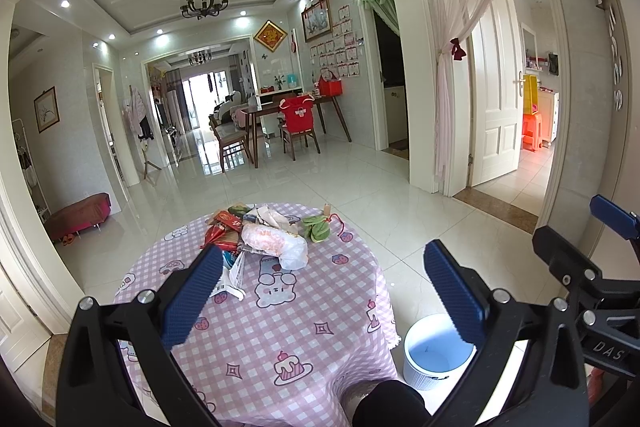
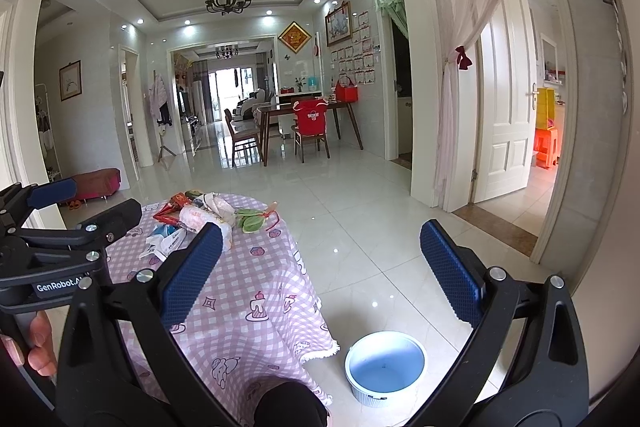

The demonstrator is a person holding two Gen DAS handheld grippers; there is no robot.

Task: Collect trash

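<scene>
L tongs (image 1: pixel 324 291) spread wide, nothing between the pads, held above the near part of the counter (image 1: pixel 304 339), which wears a pink check cloth w/ cartoon prints. Trash pile (image 1: pixel 260 235) lies on the far half of the counter, ahead of the tongs and apart from them: red wrappers at left, white printed paper slip just past the L pad, a white plastic bag w/ pink print in the middle, crumpled paper behind, a green leaf-shaped item w/ red cord at right. Nothing blocks the way to the pile.

R of the counter, on the floor, a white bin (image 1: pixel 436 351) w/ blue inside, mouth up, just beside the cloth's hanging edge.

R tongs (image 2: pixel 320 267) also spread wide, empty, held over the counter's R edge and the floor; pile is ahead-left of them, bin below-right. A hand (image 2: pixel 38 343) grips the L tool's handle at the far left of the R view.
</scene>
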